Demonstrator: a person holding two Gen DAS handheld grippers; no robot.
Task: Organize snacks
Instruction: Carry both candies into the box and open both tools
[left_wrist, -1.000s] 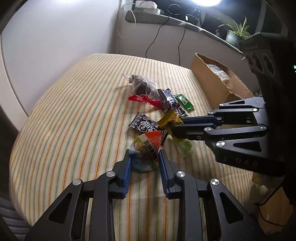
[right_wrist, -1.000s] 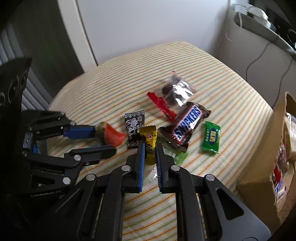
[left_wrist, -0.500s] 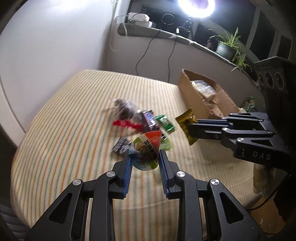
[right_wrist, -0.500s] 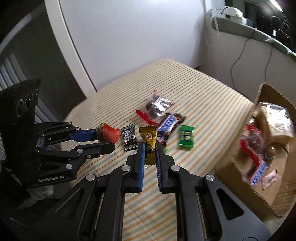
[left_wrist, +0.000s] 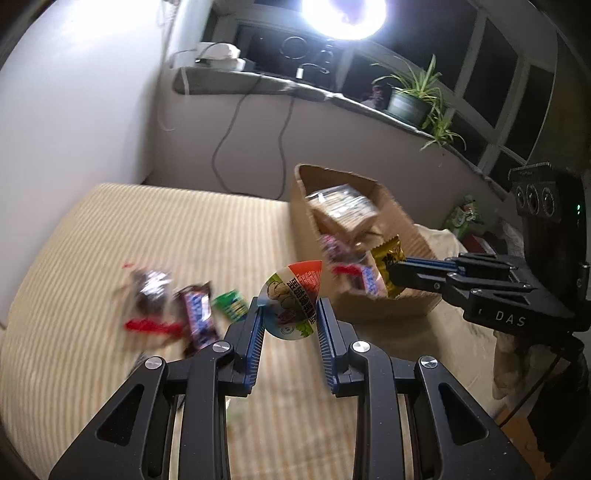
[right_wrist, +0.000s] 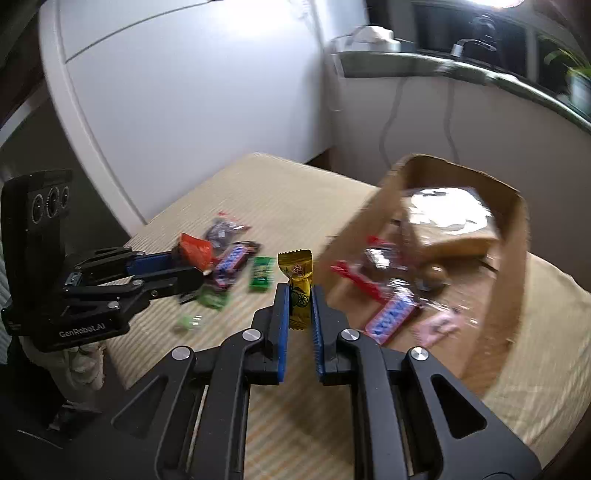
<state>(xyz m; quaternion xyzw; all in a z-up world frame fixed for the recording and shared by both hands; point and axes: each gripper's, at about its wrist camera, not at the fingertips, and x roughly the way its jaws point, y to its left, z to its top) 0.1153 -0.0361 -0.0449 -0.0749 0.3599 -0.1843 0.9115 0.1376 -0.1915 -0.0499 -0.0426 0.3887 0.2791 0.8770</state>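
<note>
Carrying both snacks above the striped cloth (left_wrist: 110, 229), I am pinching the cone pack (left_wrist: 291, 299) in the left gripper (left_wrist: 290, 321) and the yellow candy (right_wrist: 295, 284) in the right gripper (right_wrist: 298, 310), possibly only by its lower edge, risking dropping it short of the box (right_wrist: 513, 258).

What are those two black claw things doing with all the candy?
A person is tidying snacks with a claw in each hand. The left claw grips a round cup-shaped snack with a printed foil lid. The right claw pinches a small yellow wrapped candy. Both are held up near the open brown cardboard box, which already has snacks inside. More wrapped candies, like a green packet, lie on the striped cloth.
</note>
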